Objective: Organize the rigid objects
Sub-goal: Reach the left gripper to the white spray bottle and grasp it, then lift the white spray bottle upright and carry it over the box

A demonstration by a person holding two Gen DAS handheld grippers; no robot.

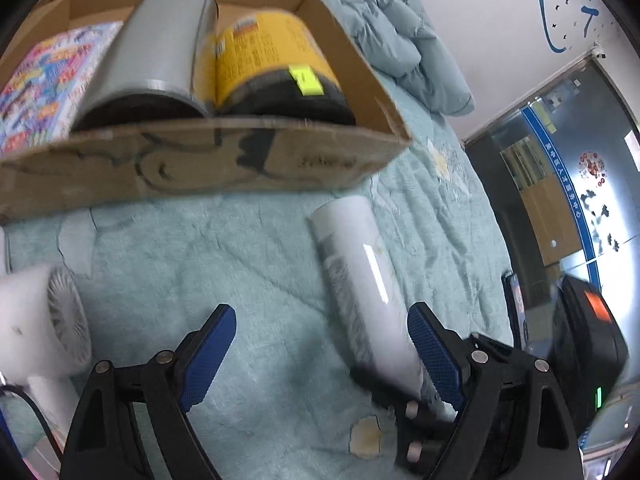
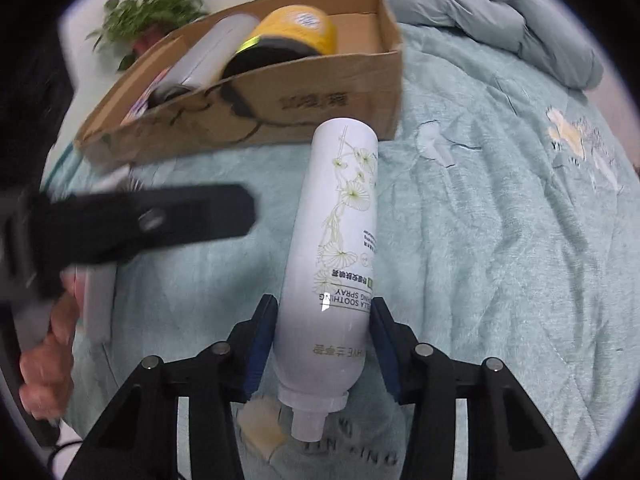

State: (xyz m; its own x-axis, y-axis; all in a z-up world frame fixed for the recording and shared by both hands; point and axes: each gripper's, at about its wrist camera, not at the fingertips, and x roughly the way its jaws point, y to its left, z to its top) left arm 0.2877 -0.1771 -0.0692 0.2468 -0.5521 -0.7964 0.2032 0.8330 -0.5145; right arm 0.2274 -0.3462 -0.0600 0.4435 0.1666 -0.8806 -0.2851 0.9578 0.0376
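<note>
White spray bottle (image 2: 340,248) label, right claw (image 2: 324,344) clamped

**A Bed in a Bright Room**

A big bed fills most of both views. It has a soft, light green-blue blanket (image 2: 500,240) with stitched lines and little yellow and white flower pictures sewn on it. At the far right of the bed lies a puffy quilt (image 1: 392,36) in the same pale color, all bunched up. Behind it is a white wall (image 1: 500,60) with blue painted lines and tiny dark specks. To the right, a dark glass door (image 1: 560,184) shines with reflections. At the far left stands a green leafy plant (image 2: 148,12) in a pot.
</note>
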